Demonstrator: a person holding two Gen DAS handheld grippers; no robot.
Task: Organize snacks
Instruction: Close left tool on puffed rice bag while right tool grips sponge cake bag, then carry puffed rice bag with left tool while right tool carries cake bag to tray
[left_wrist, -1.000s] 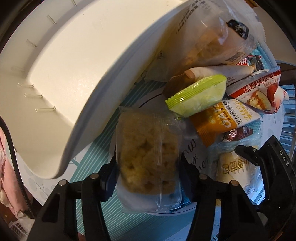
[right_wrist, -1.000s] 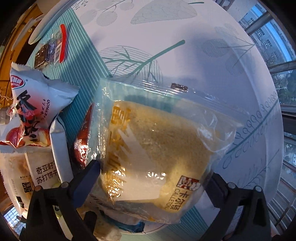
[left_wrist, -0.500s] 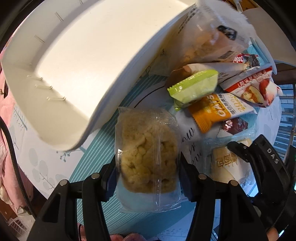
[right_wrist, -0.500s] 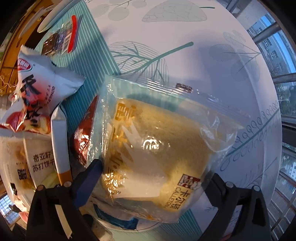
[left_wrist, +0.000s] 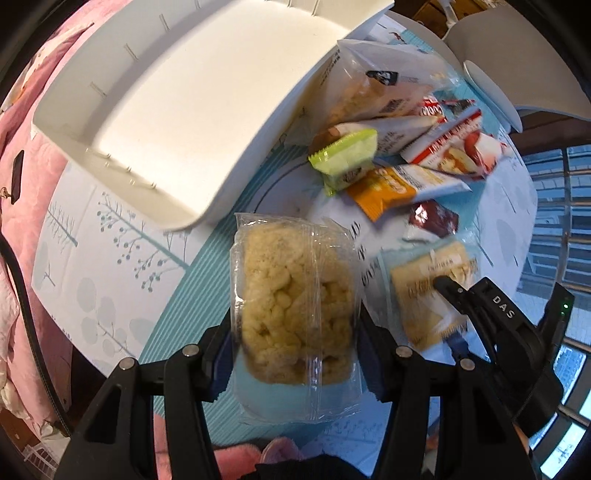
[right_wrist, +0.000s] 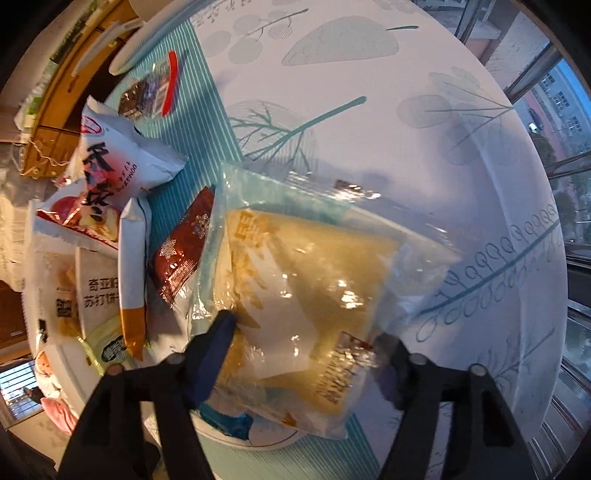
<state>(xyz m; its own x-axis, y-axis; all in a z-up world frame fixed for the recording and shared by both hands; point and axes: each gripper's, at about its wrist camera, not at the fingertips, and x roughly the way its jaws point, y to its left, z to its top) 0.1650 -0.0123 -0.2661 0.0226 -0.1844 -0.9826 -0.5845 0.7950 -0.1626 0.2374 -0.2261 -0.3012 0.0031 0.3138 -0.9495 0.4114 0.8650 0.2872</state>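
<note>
Now, left hand-held gripper (left_wrist: 295, 354): clamped on puffed-rice pack (left_wrist: 293, 306), pulled back from white bin (left_wrist: 192, 107).
Right hand-held gripper (right_wrist: 306, 354): apparently gripping cake pack (right_wrist: 314, 284), lifted.

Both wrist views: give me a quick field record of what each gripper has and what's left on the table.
left gripper: shut on puffed rice cake pack
right gripper: shut on clear bread bag
white bin: ahead-left of the left gripper, nothing visible inside
loose snacks: green packet, orange oat bar, dark red packet, white-red pouch
surface: patterned tablecloth
</note>
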